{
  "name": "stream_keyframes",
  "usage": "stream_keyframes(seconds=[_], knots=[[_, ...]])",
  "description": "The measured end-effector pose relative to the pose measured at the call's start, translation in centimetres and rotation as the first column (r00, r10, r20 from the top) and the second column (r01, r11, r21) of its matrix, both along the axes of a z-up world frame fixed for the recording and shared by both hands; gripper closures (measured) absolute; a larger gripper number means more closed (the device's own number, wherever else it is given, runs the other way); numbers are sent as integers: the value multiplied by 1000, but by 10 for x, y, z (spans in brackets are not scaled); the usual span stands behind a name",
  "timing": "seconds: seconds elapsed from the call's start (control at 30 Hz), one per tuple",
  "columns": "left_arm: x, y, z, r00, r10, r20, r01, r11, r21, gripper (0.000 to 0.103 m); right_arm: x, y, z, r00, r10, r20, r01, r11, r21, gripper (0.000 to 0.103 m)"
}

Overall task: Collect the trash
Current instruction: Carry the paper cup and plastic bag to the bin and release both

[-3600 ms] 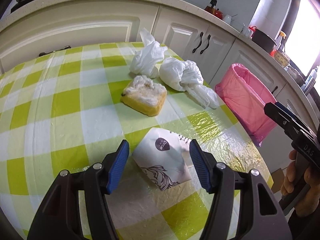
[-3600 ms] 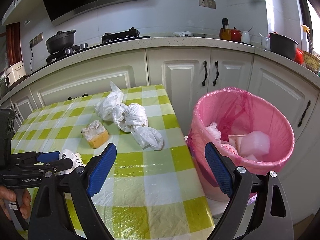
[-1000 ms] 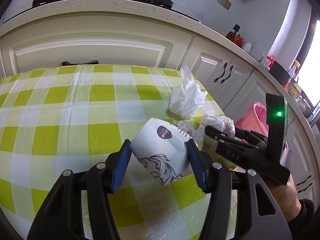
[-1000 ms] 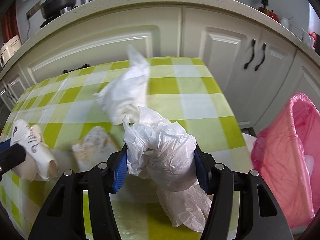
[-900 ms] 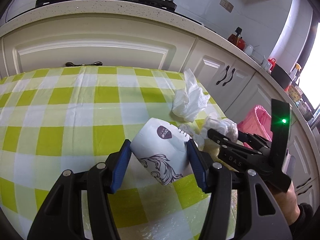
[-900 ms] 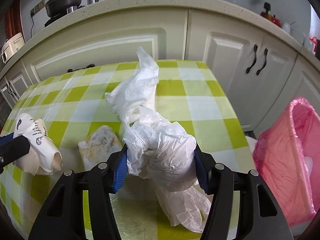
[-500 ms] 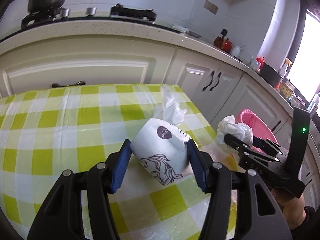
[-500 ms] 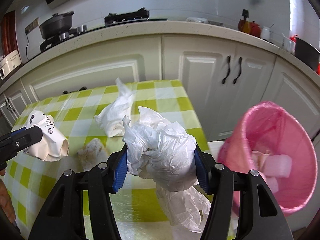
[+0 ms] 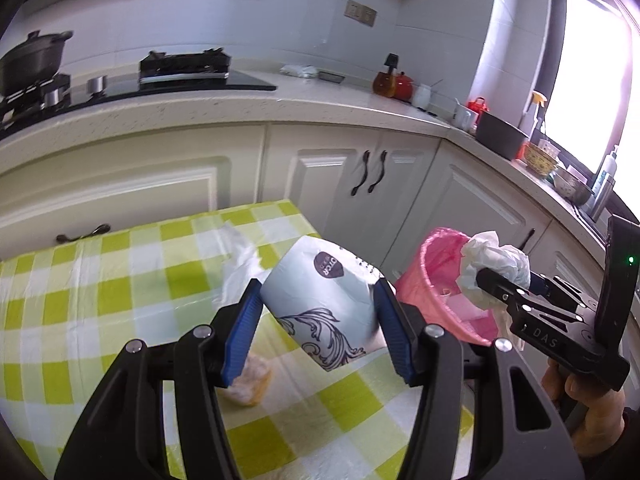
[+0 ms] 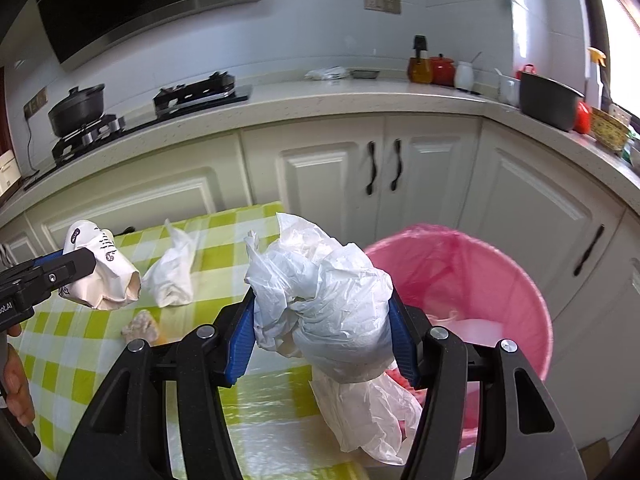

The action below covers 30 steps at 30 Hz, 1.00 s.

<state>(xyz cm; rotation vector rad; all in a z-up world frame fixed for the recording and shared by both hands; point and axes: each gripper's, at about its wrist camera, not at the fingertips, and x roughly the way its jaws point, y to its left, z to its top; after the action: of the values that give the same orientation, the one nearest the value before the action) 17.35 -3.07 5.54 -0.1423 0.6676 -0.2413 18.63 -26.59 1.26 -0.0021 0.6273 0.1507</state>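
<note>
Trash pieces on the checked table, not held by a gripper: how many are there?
2: a crumpled white bag mid-table, and a yellowish sponge-like lump nearer the camera. Others may be hidden behind the grippers.

One paper cup, one bunched plastic bag, one crumpled tissue, one sponge, one pink bin.

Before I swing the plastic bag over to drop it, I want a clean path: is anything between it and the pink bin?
Nothing visible: the plastic bag, clamped in the right gripper, hangs beside the pink bin, whose mouth is open.
</note>
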Motion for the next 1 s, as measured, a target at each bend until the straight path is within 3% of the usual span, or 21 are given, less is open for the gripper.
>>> stream_keyframes(seconds=[0.53,0.77,1.0], knots=[[43,-109,19,989,-146,16,145,989,11,48,21,-109,15,989,-150,7,150,988,45,47],[62,-158,13,975,-224,-2,224,974,43,48,35,-135,9,983,-184,-11,184,981,61,47],[80,-182,7,965,-260,-25,261,965,21,47,38,-148,5,980,-200,-17,201,977,76,42]])
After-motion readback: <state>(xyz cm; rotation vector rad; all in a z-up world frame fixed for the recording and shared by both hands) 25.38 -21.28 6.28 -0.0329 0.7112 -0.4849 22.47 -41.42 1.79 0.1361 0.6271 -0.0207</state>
